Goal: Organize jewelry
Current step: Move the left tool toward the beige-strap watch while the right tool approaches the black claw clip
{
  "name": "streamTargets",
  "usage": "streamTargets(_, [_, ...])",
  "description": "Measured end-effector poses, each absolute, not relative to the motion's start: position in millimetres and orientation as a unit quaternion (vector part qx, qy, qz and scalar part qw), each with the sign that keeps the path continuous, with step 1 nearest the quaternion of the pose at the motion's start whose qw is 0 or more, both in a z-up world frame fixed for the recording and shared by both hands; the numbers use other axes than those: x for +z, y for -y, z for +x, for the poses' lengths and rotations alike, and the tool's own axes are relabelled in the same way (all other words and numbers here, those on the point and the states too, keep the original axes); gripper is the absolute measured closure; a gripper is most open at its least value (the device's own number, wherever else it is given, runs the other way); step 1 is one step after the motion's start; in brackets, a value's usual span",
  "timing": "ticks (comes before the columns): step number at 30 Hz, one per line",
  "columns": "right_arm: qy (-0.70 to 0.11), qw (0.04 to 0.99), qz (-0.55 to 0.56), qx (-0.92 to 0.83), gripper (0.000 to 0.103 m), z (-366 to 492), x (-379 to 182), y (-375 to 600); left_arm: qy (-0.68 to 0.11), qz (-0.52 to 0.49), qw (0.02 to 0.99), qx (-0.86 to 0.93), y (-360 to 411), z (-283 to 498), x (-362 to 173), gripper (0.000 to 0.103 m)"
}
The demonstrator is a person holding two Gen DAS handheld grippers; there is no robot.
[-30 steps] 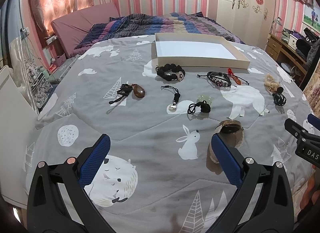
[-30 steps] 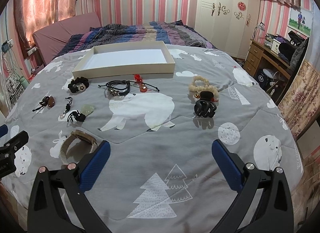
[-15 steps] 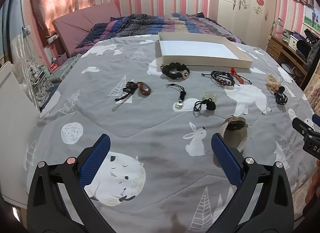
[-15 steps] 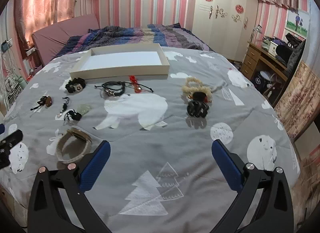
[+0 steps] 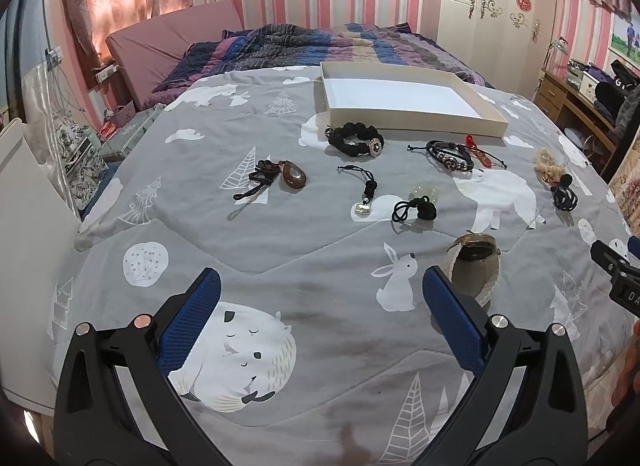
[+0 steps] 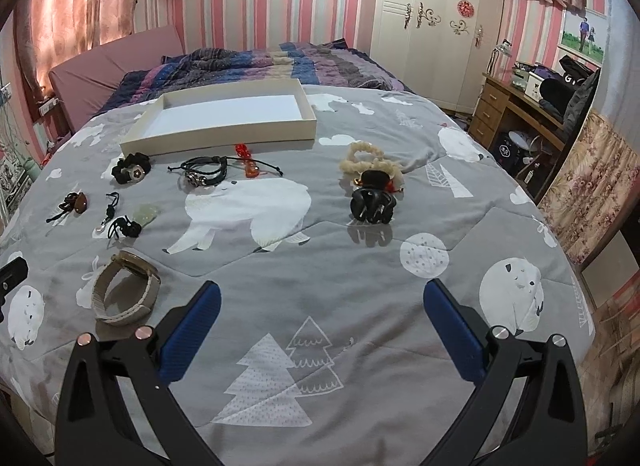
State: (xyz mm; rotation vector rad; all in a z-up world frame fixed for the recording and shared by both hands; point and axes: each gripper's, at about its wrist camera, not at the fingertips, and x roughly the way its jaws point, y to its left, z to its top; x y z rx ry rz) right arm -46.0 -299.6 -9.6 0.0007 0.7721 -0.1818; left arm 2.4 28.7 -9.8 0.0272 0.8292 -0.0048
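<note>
Jewelry pieces lie untouched before the empty tray [image 5: 416, 119]; both hand-held grippers [image 5: 320, 314] [image 6: 322, 314], jaws wide and holding nothing, have seemingly drawn back, so sorting hasn't begun.

Matt cardboard tray [image 5: 416, 117]; quilted cloth bedspread [image 5: 280, 234]; glossy black plastic hair claw [image 6: 372, 205].

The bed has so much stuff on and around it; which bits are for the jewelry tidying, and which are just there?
For the job:
- tray, nothing in it
- black beaded bracelet
- leather bracelet
- brown pendant
- watch
- hair claw
- both grippers, left and right, open

Just there:
- striped blanket
- wardrobe
- desk
</note>
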Motion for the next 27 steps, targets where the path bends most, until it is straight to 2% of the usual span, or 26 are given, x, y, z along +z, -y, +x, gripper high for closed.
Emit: streamTargets(27, [-0.390, 0.917, -0.007, -0.077, 0.002, -31.4, -19.2, 292.6, -0.422, 0.027, 0.906, -0.023, -15.1, 10.4, -23.5, 0.003])
